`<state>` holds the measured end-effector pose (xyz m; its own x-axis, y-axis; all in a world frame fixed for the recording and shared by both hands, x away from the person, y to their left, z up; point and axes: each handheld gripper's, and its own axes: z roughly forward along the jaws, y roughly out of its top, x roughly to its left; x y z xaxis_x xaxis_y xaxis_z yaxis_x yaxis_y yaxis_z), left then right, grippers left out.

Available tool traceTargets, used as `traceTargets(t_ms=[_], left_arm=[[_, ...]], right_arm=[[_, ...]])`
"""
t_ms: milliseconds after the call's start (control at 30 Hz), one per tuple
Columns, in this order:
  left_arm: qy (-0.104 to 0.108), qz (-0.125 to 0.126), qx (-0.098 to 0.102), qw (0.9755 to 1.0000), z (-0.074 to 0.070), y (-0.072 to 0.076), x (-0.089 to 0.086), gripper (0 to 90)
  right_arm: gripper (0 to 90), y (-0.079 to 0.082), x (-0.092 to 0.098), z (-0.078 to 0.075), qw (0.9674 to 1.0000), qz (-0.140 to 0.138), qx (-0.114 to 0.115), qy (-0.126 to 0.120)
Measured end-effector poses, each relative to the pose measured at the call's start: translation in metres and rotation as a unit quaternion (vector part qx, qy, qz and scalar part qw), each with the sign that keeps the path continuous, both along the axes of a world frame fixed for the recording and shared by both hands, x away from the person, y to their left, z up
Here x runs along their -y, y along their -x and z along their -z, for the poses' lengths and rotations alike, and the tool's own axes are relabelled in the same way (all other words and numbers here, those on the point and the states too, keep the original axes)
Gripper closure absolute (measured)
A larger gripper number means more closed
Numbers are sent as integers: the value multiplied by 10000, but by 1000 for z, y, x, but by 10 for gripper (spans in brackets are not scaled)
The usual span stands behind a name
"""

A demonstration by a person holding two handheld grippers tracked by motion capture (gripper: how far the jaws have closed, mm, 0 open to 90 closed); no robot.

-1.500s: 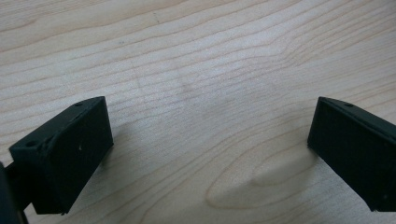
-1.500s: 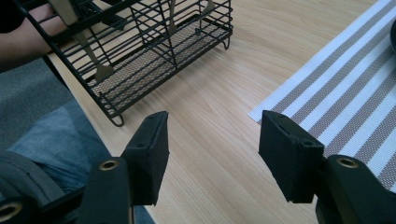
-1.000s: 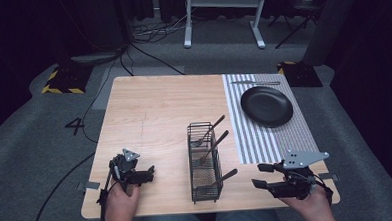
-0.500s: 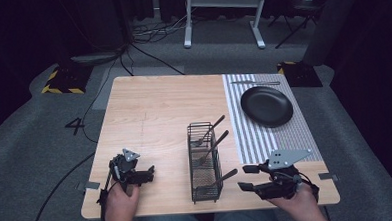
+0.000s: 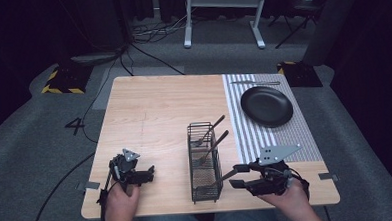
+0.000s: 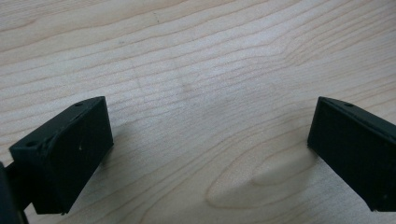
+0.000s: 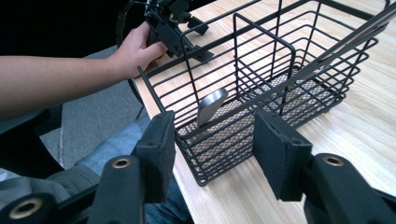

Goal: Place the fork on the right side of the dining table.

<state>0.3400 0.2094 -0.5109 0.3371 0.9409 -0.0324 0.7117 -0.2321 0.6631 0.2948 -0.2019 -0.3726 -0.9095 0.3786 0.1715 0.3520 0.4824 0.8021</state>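
Note:
A black wire basket (image 5: 205,162) stands mid-table near the front edge, with two forks (image 5: 208,132) leaning out of its far end. A third utensil's handle (image 5: 223,178) pokes over its right side. My right gripper (image 5: 237,176) sits open just right of the basket, jaws pointing at that handle. In the right gripper view the open gripper (image 7: 212,140) faces the basket (image 7: 261,79), and the silver handle end (image 7: 210,107) shows just ahead of the gap. My left gripper (image 5: 147,173) rests open at the front left, over bare wood (image 6: 196,93).
A black plate (image 5: 266,105) lies on a striped mat (image 5: 285,136) at the back right, with a utensil (image 5: 255,83) beyond it. The table's front edge runs close under both hands. Cables trail off the left side to the floor.
My right gripper has moved left along the front edge toward the basket, up to the protruding handle. The left gripper has stayed put.

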Motion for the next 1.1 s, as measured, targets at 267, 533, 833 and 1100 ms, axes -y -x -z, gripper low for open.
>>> traceTargets(t_ms=[267, 533, 833, 1100], left_arm=[[-1, 0, 0, 10000, 0, 0, 0, 1], [-1, 2, 0, 10000, 0, 0, 0, 1], [6, -7, -1, 10000, 0, 0, 0, 1], [6, -6, -1, 10000, 0, 0, 0, 2]], right_arm=[[619, -6, -4, 3, 9998, -124, -171, -47], [742, -7, -8, 1, 9998, -88, -194, -57], [792, -8, -11, -1, 9997, 60, -253, -28], [806, -10, -12, -2, 9996, 116, -262, -26]])
